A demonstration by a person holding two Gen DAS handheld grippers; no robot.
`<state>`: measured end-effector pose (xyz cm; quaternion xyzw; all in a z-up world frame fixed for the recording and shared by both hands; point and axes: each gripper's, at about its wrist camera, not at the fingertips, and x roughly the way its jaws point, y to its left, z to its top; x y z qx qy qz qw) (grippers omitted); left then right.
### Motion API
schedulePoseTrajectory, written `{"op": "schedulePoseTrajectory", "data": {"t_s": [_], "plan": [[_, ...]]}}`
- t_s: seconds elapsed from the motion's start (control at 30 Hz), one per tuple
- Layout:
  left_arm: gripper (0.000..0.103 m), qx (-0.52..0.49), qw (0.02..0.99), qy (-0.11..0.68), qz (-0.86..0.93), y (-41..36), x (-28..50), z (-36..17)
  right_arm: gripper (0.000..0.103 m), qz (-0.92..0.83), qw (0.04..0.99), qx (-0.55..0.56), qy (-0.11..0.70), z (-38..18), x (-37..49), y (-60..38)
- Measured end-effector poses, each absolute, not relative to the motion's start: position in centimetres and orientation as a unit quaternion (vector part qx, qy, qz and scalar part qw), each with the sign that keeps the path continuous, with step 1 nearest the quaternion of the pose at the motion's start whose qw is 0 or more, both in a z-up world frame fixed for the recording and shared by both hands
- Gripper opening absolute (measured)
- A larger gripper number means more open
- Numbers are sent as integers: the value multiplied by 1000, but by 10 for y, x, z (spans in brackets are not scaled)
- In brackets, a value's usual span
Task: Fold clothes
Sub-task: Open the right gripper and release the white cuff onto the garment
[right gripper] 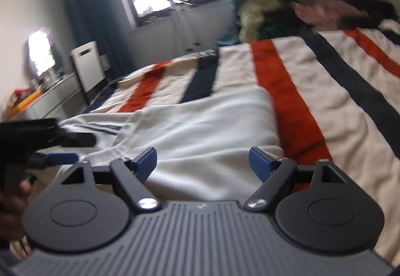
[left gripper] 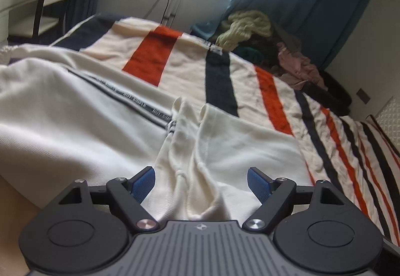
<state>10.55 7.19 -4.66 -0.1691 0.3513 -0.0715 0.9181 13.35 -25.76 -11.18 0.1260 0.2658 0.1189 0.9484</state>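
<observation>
Cream jacket (left gripper: pixel 75 126) lies near the bed's (left gripper: pixel 332 126) foot edge, zipper running away; left gripper (left gripper: pixel 201 183), jaws spread, straddles its bunched hem, nearer than the empty, spread right gripper (right gripper: pixel 202 162).

A dark band of repeated lettering (left gripper: pixel 130 98) runs along the white garment (left gripper: pixel 75 126) in the left wrist view, from about ten o'clock toward the centre, but the characters are too blurred and too small to read. A small star-like emblem (left gripper: pixel 200 227) sits at the top centre of the grey ribbed gripper body (left gripper: pixel 200 251) at six o'clock; it carries no letters. The right wrist view is motion-blurred and shows no legible text, brand or number.
</observation>
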Motion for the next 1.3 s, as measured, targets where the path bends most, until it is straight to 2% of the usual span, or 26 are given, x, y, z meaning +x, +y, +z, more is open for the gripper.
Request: {"op": "schedulePoseTrajectory", "data": {"t_s": [0.2, 0.5, 0.63, 0.87, 1.07, 1.3], "plan": [[83, -147, 925, 344, -69, 63, 97, -45, 82, 103, 950, 132, 265, -118, 135, -260], [82, -138, 924, 348, -81, 58, 98, -48, 81, 69, 922, 145, 353, -149, 153, -265], [83, -146, 923, 347, -85, 60, 102, -48, 82, 68, 920, 142, 358, -149, 153, -264], [82, -156, 917, 353, -102, 52, 161, -47, 81, 63, 924, 132, 354, -146, 152, -262], [78, -158, 909, 367, -122, 48, 215, -65, 81, 56, 922, 149, 352, -146, 160, -271], [67, -190, 886, 402, -132, 62, 269, -93, 84, 61, 924, 140, 351, -152, 170, -267]]}}
